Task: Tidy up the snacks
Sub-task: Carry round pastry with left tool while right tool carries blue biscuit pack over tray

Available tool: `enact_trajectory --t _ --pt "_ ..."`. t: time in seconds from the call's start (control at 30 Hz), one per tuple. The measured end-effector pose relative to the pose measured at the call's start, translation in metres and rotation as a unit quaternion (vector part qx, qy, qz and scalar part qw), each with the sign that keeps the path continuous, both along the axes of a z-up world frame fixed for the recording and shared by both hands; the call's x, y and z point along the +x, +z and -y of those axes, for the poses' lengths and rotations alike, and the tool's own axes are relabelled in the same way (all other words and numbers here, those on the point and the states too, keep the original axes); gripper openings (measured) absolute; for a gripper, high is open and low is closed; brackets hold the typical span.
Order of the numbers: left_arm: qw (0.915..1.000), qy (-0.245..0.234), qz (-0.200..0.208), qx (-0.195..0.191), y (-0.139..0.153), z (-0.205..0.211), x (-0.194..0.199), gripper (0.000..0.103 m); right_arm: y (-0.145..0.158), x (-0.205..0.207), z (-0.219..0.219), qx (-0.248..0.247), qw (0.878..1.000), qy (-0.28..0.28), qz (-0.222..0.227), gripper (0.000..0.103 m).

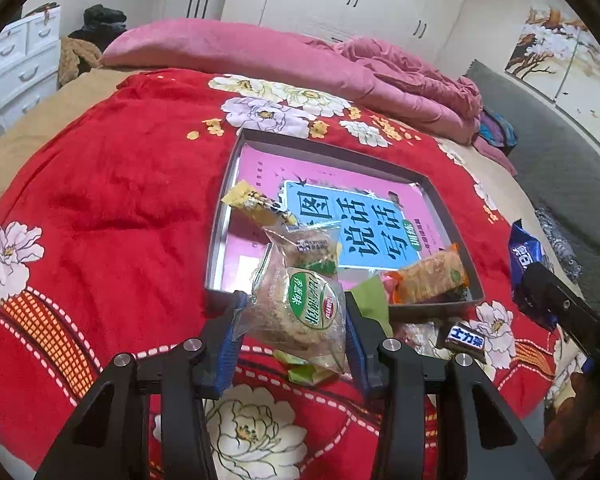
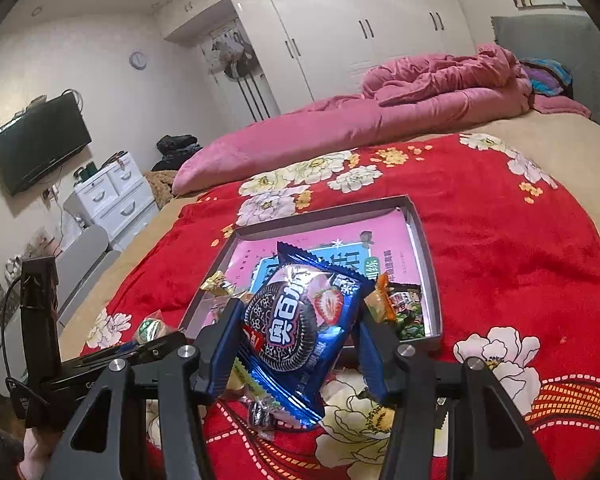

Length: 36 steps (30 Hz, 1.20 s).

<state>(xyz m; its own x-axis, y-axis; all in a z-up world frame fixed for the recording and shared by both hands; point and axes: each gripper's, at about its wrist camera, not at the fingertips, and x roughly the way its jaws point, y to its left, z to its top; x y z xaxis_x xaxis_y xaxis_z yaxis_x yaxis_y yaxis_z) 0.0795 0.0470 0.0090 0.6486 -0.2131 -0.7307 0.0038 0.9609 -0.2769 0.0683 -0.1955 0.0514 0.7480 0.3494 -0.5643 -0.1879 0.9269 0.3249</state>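
Note:
My left gripper (image 1: 294,320) is shut on a clear-wrapped cake with a green round label (image 1: 300,312), held just before the near edge of the grey tray (image 1: 220,216). The tray holds a pink and blue book (image 1: 356,216), a yellow packet (image 1: 252,200), a clear-wrapped cake (image 1: 312,248) and an orange snack (image 1: 432,274). My right gripper (image 2: 296,332) is shut on a blue Oreo packet (image 2: 296,328), held above the blanket near the tray (image 2: 424,236). The Oreo packet also shows in the left wrist view (image 1: 526,264).
A Snickers bar (image 1: 466,338) and green wrappers (image 1: 308,372) lie on the red flowered blanket (image 1: 120,208) before the tray. A small sweet (image 2: 262,416) lies below the right gripper. Pink quilts (image 1: 280,56) lie behind. White drawers (image 2: 112,196) stand at the left.

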Motion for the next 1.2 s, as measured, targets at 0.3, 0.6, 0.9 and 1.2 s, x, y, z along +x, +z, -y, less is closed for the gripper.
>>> enact_trajectory --t 0.3,0.6,0.9,1.2 --pt "0.9999 0.01 -0.005 0.004 -0.009 -0.004 0.015 0.047 -0.018 0.012 0.018 0.009 0.999 -0.03 -0.02 0.053" --pt "0.9997 0.004 -0.008 0.021 -0.017 0.005 0.032 0.047 -0.03 0.027 0.029 0.016 0.998 -0.047 -0.033 0.053" --pt "0.9994 -0.01 -0.013 0.032 -0.024 0.016 0.046 0.047 -0.035 0.033 0.032 0.012 0.998 -0.051 -0.037 0.053" --pt "0.9993 -0.006 -0.021 0.03 -0.03 0.015 0.056 0.047 -0.039 0.042 0.024 -0.019 0.998 -0.049 -0.041 0.053"
